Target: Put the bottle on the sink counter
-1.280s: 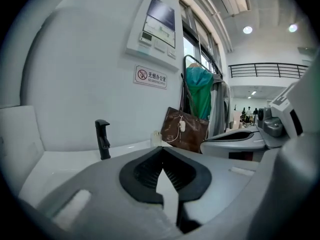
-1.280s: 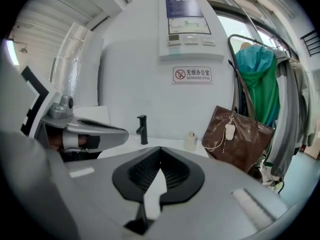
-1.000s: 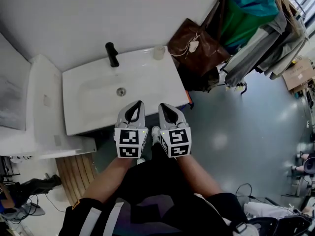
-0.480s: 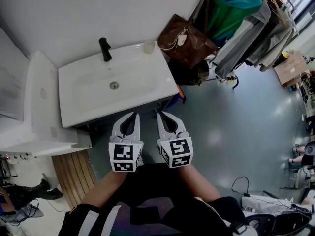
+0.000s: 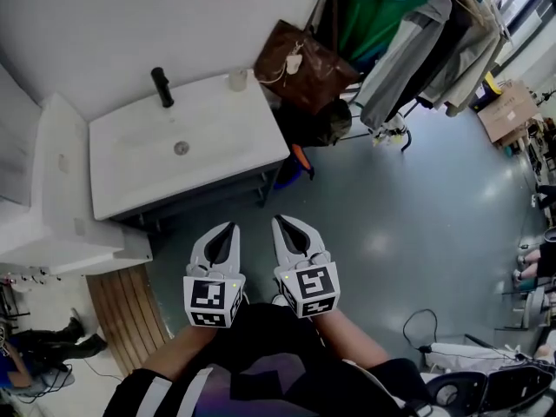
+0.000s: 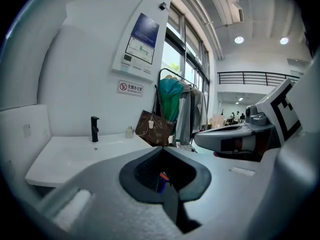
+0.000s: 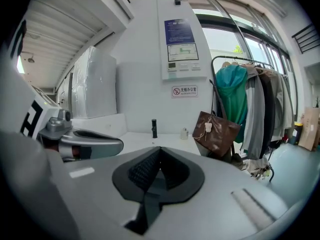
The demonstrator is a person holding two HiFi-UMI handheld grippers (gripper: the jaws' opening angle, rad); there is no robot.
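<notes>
Both tongs, the left gripper [image 5: 233, 227] and the right gripper [image 5: 277, 221], are being held shut side by side with nothing between their ridged dark pads [image 7: 142, 171], over the smooth grey floor [image 5: 391, 215]. The small pale bottle [image 5: 237, 79] is being borne upright at the back corner of the glossy white sink counter [image 5: 252, 137], between the black faucet [image 5: 162, 87] and the brown bag [image 5: 300, 63], beside the shallow rectangular basin [image 5: 139, 146] with its round drain [image 5: 181, 148]. Compared with a second ago, the grippers are being seen drawn back from the counter's front edge and well apart from it, while the bottle is being left where it stood.
</notes>
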